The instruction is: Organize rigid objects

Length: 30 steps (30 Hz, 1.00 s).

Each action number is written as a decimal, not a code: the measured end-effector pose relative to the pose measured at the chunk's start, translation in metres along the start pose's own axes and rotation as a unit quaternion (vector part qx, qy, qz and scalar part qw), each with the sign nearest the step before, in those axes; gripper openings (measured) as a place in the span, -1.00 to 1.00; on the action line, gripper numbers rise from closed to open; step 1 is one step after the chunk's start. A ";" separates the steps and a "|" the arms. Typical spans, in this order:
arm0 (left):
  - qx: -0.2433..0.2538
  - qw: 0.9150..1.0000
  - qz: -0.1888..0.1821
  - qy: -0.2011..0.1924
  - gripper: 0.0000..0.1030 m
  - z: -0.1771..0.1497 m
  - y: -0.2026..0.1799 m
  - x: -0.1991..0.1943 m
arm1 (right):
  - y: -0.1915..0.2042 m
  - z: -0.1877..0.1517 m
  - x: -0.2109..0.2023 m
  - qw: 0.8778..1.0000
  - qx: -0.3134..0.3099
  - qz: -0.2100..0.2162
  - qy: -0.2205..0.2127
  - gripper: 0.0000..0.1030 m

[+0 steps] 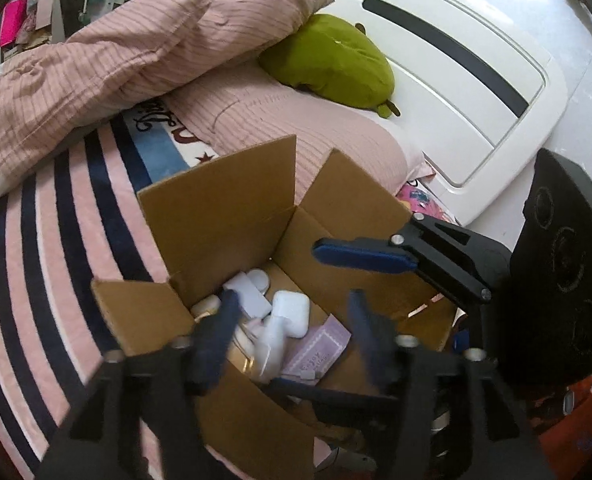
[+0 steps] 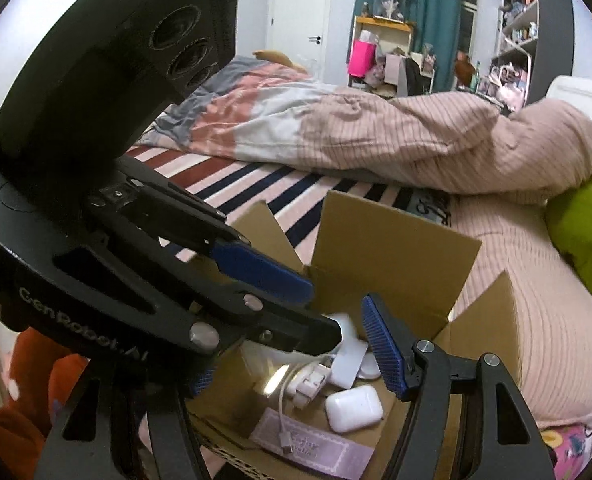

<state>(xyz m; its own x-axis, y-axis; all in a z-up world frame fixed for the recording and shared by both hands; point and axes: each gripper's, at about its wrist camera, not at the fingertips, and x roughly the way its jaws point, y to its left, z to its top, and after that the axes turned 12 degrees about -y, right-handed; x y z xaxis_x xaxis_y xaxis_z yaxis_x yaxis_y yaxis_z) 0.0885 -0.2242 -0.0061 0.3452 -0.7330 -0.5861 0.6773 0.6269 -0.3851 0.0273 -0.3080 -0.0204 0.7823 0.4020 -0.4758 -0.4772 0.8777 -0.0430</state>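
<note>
Open cardboard box [image 1: 224, 216] just below both empty, spread grippers (left gripper [image 1: 292, 320], right gripper [image 2: 292, 364]), holding a white earbud case [image 2: 353, 408]: judged light, rigid, slippery; best pinched across its flat faces.

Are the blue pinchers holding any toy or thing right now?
No. The left gripper and the right gripper are both open and empty above the cardboard box; the white earbud case lies inside.

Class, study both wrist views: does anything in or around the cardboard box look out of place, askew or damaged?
Nothing looks damaged. The cardboard box sits on the bed with flaps up, and the white earbud case, cable and lilac card lie loosely jumbled inside it. Both claws hover open above.
</note>
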 end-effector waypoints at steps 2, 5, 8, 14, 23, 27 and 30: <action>-0.002 1.000 0.009 -0.010 0.41 0.001 0.000 -0.007 | -0.001 -0.001 -0.002 1.000 0.006 -0.004 0.000 0.43; 0.006 0.999 0.041 -0.033 0.60 0.000 -0.001 -0.023 | -0.002 -0.001 -0.005 1.000 0.010 -0.003 -0.001 0.44; 0.013 0.995 0.074 -0.067 0.66 -0.005 -0.001 -0.050 | 0.002 -0.001 -0.011 1.000 0.010 0.000 -0.013 0.64; 0.011 0.975 0.166 -0.144 0.91 -0.017 0.000 -0.111 | 0.016 0.007 -0.031 0.997 0.023 0.032 -0.069 0.89; -0.013 0.931 0.293 -0.217 0.99 -0.048 0.016 -0.182 | 0.026 0.021 -0.053 0.991 0.044 0.028 -0.127 1.00; -0.032 0.923 0.311 -0.223 0.99 -0.063 0.025 -0.197 | 0.028 0.021 -0.058 0.989 0.071 0.023 -0.125 1.00; -0.037 0.920 0.320 -0.222 0.99 -0.069 0.027 -0.200 | 0.032 0.020 -0.057 0.990 0.077 0.021 -0.119 1.00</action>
<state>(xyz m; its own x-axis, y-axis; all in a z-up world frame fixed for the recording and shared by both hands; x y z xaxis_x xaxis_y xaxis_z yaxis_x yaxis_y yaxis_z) -0.0069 -0.0427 0.0518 0.9009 -0.2317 -0.3670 0.2013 0.9722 -0.1196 -0.0251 -0.2980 0.0228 0.8444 0.4723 -0.2530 -0.4585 0.8812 0.1149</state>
